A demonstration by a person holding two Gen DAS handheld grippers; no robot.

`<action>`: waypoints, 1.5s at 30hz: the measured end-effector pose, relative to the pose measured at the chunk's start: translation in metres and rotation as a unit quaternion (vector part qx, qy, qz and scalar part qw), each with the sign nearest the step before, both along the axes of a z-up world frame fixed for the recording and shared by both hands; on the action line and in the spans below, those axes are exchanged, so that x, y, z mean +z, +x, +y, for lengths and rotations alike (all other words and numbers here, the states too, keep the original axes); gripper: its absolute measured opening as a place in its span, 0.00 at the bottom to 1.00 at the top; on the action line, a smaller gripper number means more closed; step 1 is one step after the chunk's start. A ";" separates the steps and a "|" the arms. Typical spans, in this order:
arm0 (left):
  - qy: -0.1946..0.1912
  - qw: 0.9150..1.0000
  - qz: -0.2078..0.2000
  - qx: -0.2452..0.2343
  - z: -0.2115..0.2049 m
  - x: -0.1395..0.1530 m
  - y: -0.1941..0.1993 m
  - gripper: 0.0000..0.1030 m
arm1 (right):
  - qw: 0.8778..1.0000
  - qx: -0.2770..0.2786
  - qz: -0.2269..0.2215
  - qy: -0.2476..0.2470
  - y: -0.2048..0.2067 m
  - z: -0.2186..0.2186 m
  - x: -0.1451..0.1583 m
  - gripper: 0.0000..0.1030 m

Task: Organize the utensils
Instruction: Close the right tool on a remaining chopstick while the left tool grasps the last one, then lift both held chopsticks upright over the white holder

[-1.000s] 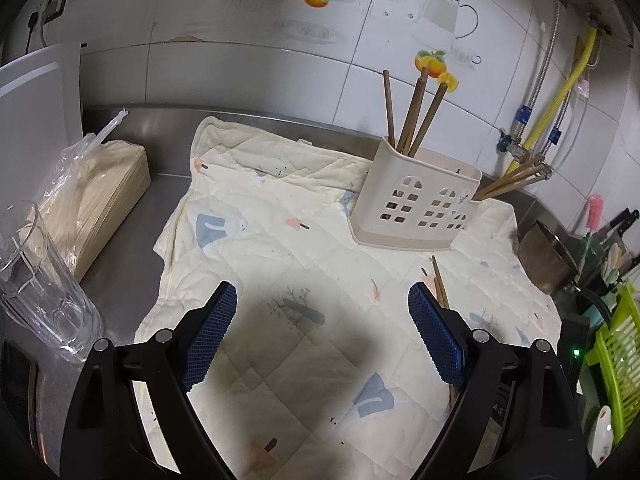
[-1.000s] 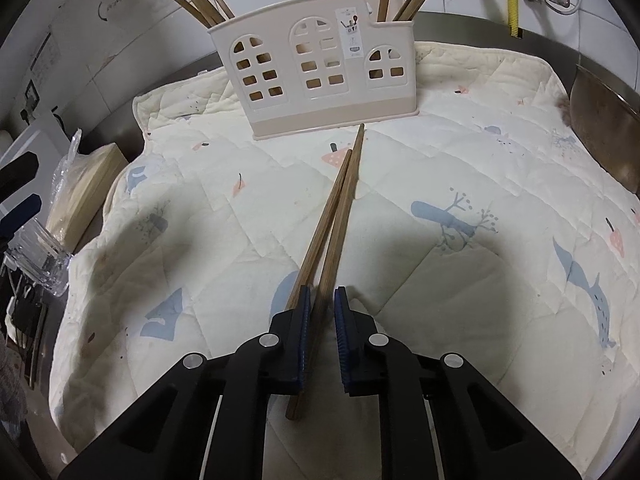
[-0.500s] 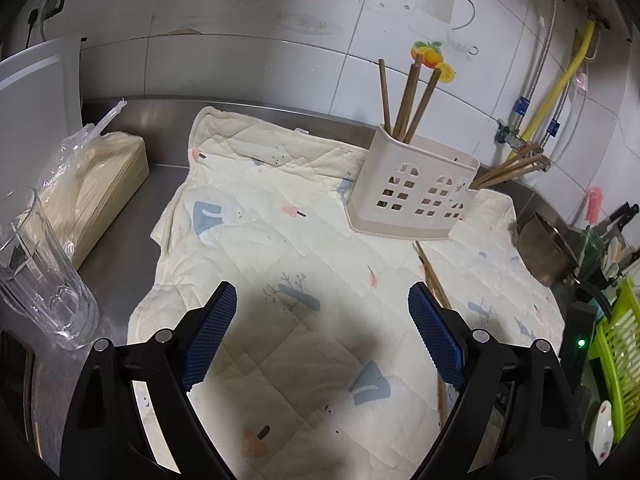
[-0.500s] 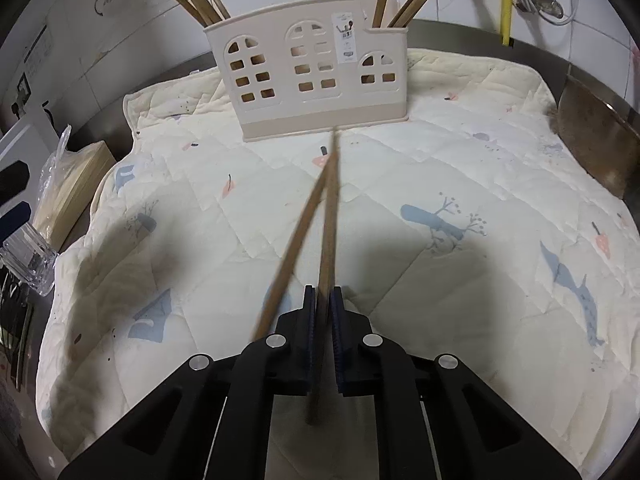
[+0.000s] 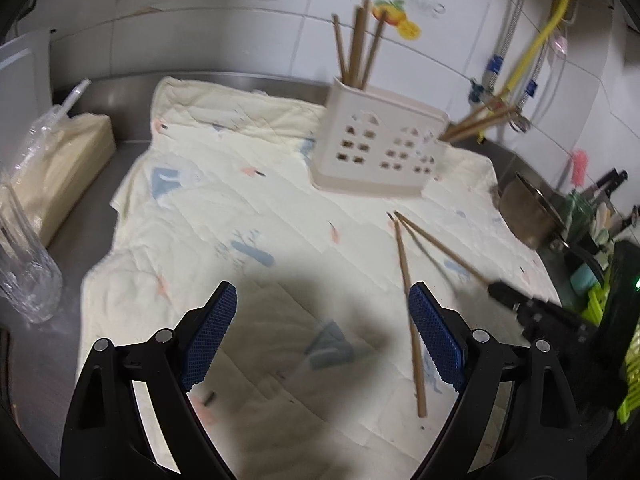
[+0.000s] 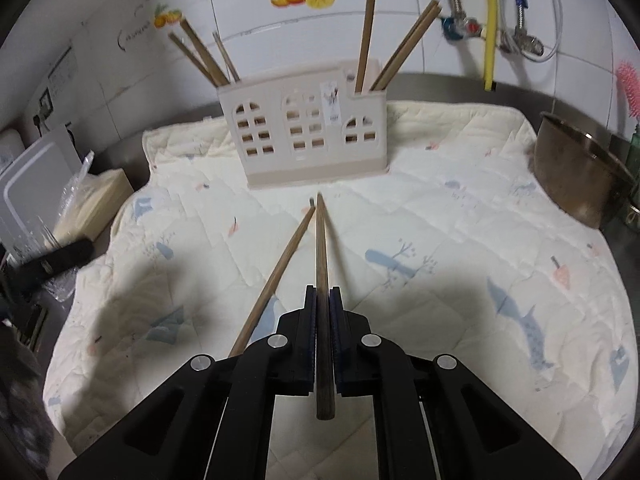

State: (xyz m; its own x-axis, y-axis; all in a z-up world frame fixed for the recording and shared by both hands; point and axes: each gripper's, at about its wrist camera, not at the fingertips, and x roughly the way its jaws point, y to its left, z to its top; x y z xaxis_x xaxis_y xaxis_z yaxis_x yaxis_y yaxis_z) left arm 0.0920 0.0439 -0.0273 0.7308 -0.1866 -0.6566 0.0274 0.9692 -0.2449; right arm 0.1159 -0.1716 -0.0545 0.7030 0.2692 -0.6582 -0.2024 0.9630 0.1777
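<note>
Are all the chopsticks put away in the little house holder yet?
Not yet. Six chopsticks already stand in the holder, three at each end. The right tool is shut on one chopstick, lifted off the cloth. A second chopstick lies loose beside it, waiting. The left tool is open and empty.

Two loose chopsticks: one clamped chopstick (image 6: 322,288), one free chopstick (image 6: 276,276) flat on the quilted cloth (image 6: 440,240).
One utensil holder (image 6: 308,136) on that cloth — six upright chopsticks inside: three in the left end (image 6: 200,56), three in the right end (image 6: 384,40).
Two tools: left tool (image 5: 322,340), right tool (image 6: 322,336).
One metal pot (image 6: 576,172).
One clear glass (image 5: 24,264).
One bagged cream stack (image 5: 60,160) on the tabletop (image 5: 100,216).
One yellow hose (image 6: 489,24) — plus two braided metal hoses (image 6: 516,0) at the wall.
One pink brush (image 6: 628,88).
</note>
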 end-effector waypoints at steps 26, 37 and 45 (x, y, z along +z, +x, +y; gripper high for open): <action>-0.014 0.990 0.093 -0.105 -0.093 -0.067 0.027 0.20 | 0.995 -0.005 -0.092 0.028 -0.005 -0.039 0.059 0.06; 0.016 0.991 0.090 -0.097 -0.094 -0.059 0.028 0.06 | 0.995 -0.002 -0.100 0.027 -0.002 -0.040 0.064 0.06; 0.016 0.996 0.020 -0.086 -0.071 0.000 0.027 0.05 | 0.994 0.005 -0.110 0.013 0.001 -0.040 0.076 0.06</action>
